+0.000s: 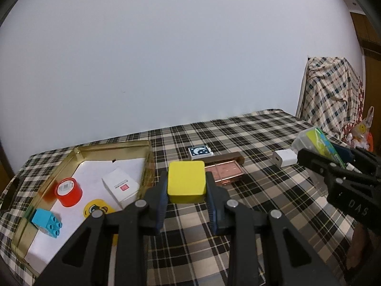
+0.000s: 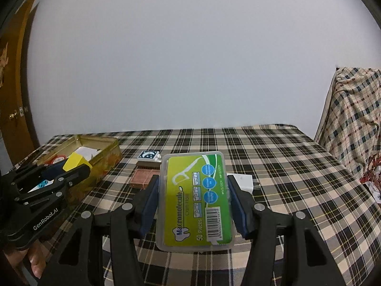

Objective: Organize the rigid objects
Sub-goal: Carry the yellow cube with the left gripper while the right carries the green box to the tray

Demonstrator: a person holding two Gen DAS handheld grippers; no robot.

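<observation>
Now, on the left wrist view, the left gripper point(image 1: 187, 188) is clamping a yellow block point(image 1: 186, 181) just right of the gold tin point(image 1: 114, 148); a copper case point(image 1: 226, 173) is hiding half behind it. On the right wrist view, the right gripper point(image 2: 193, 202) is gripping a floss box point(image 2: 195, 201), lifted over the plaid tablecloth point(image 2: 285, 166), covering the white charger point(image 2: 244, 181); white wall is filling the back.

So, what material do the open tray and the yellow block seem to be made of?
The tray looks like thin metal, a gold tin: its walls are glossy and mirror the red roll beside them. The yellow block, clamped in the left gripper, looks like matte painted wood or hard plastic: flat even colour, softly rounded edges, no shine. Which one, I cannot tell.
</observation>
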